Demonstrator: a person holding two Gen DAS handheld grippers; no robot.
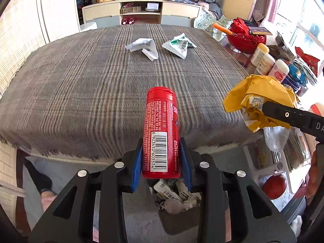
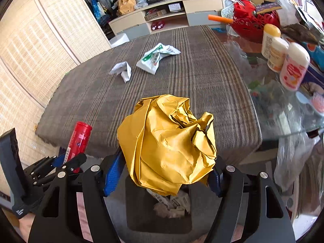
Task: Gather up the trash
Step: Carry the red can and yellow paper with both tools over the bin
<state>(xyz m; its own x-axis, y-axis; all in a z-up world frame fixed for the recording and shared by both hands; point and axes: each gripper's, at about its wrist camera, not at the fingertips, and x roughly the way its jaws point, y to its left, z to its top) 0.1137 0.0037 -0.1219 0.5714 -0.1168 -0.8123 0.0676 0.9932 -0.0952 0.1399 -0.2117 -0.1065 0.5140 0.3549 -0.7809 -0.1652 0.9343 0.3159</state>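
The left tool [image 1: 161, 160] is closed about a third of the way on a red plastic bottle [image 1: 161, 129], its blue pads gripping the lower barrel near the barcode, cap pointing away. The bottle looks rigid, light and smooth, so a grip low on the straight wall seems sounder than one on the tapered cap. The right tool [image 2: 166, 174] stands much wider, pressed on a crumpled yellow paper wad [image 2: 168, 145], which looks soft, springy and nearly weightless; squeezing its bulk across the middle suits it. Both hang over a dark waste bin [image 2: 141, 218] already holding paper scraps. On the bench, under a plaid cloth [image 1: 81, 93], lie a folded white paper scrap [image 1: 144, 47] and a green-and-white wrapper [image 1: 179, 45], both flat and flimsy. Lotion bottles [image 2: 283, 56] and a red basket [image 2: 251, 24] crowd the glass edge of the bench.
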